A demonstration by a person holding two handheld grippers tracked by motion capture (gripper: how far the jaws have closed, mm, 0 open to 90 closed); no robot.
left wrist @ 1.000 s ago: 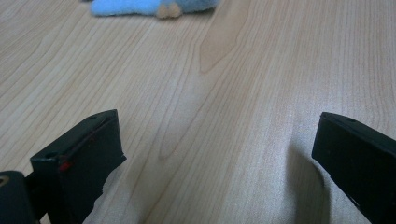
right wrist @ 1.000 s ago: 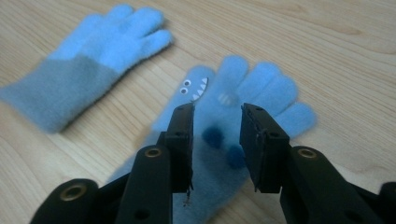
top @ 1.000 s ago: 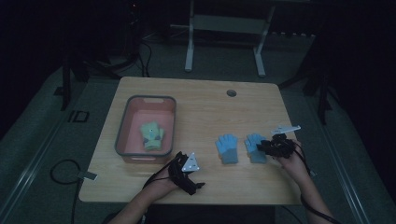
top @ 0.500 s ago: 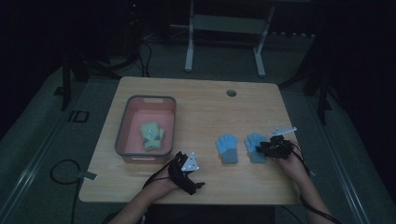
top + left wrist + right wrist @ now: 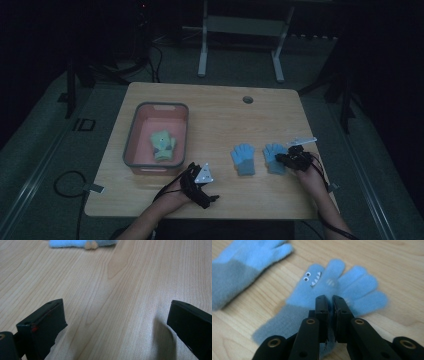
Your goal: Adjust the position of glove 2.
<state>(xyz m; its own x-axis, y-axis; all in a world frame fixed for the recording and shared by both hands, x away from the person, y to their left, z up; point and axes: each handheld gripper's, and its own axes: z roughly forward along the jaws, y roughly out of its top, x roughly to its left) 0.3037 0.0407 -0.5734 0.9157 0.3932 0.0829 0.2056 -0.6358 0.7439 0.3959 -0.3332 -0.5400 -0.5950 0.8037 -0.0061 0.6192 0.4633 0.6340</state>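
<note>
Two light blue gloves lie side by side on the wooden table [image 5: 220, 120]. The right glove [image 5: 273, 155] [image 5: 352, 285] has a small monster face with googly eyes. My right gripper [image 5: 281, 159] [image 5: 330, 302] comes at it from the right; its jaws have just been closing and now pinch the glove's fabric near the palm. The left glove [image 5: 243, 159] [image 5: 242, 262] lies free. My left gripper [image 5: 204, 186] [image 5: 115, 315] rests near the front edge, open, with bare wood between its jaws; a blue glove [image 5: 75, 243] shows far ahead of it.
A pink bin with a grey rim [image 5: 131, 135] stands at the left and holds a green glove [image 5: 163, 146]. A round cable hole [image 5: 247, 99] sits near the table's far edge. Beyond the table stand a desk frame and cables on the floor.
My right gripper has edged slightly left onto the right blue glove and shut on it. The left hand and both other gloves have stayed put.
</note>
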